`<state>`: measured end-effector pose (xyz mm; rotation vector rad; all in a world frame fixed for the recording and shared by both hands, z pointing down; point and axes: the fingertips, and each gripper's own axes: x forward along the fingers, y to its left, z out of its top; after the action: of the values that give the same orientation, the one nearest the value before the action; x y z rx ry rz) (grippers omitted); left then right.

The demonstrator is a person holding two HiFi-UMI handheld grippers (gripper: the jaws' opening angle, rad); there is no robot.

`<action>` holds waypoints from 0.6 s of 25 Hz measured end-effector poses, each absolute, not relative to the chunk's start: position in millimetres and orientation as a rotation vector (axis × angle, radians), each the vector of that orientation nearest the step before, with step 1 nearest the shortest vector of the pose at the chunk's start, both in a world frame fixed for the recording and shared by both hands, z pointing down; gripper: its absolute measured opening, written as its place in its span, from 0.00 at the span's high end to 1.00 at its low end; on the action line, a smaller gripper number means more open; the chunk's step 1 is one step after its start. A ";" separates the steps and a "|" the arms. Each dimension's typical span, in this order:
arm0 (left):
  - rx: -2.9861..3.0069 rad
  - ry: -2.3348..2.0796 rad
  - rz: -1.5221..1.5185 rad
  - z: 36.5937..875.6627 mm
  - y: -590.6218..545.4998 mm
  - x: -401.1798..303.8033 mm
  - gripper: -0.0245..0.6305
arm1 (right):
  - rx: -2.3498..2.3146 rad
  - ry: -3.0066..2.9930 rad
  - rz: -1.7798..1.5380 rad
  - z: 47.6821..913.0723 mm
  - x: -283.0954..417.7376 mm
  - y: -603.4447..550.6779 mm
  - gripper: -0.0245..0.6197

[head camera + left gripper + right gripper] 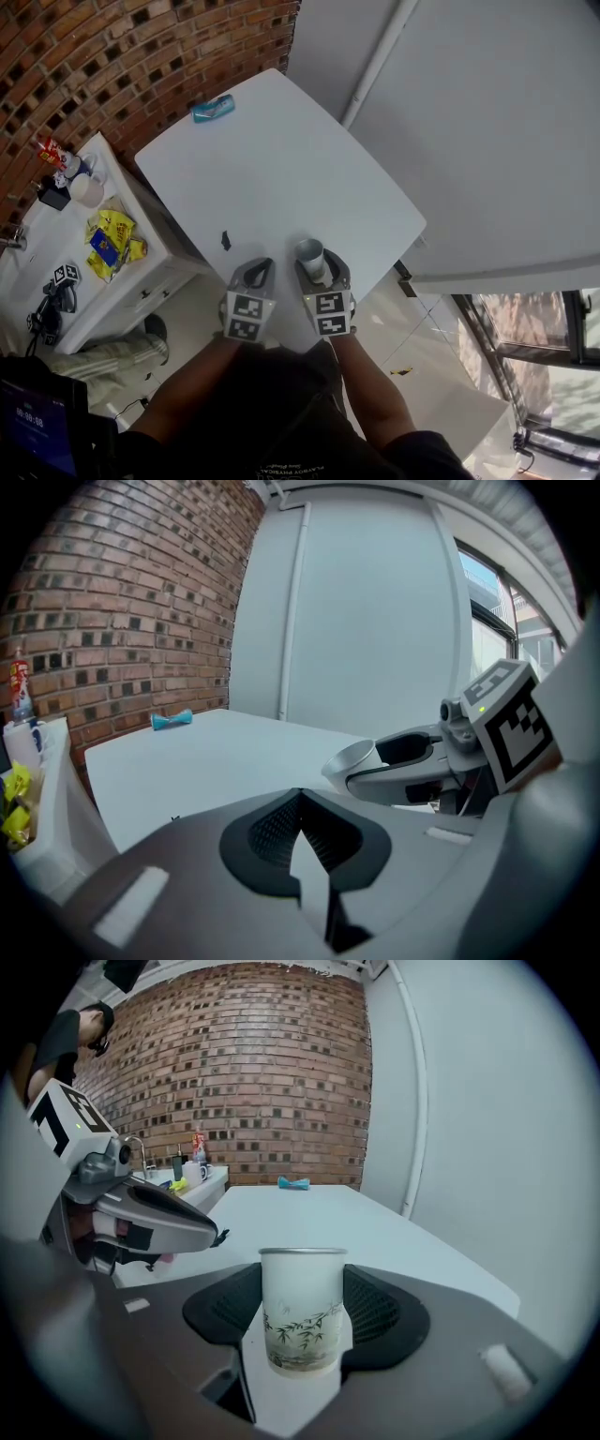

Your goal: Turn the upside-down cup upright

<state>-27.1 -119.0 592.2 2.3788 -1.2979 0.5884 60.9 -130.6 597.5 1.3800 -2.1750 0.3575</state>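
Observation:
A white cup (302, 1307) with a bamboo print stands upright, mouth up, between the jaws of my right gripper (302, 1283), which is shut on its sides. In the head view the cup (309, 251) shows its open rim, held by the right gripper (319, 262) just above the near part of the white table (281, 169). From the left gripper view the cup (354, 759) sticks out of the right gripper (412, 761). My left gripper (262, 265) hovers beside it, its jaws (300, 799) shut with nothing between them.
A small blue object (213, 109) lies at the table's far corner by the brick wall. A tiny black item (226, 240) sits near the left edge. A white counter (56, 272) to the left carries yellow packets (112, 239) and a mug (86, 189).

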 end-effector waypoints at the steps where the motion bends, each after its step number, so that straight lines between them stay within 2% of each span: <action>1: 2.379 -1.296 0.592 592.8 -118.1 -27.1 0.97 | 1.388 -2.187 0.354 597.3 59.6 -130.0 0.52; 15: 2.369 -1.312 0.622 597.2 -118.3 -39.9 0.97 | 1.402 -2.237 0.436 617.2 54.8 -132.4 0.50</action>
<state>-39.9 -118.3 597.2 2.3693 -1.3118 0.6222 54.8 -132.4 617.2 1.4023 -2.2368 0.4358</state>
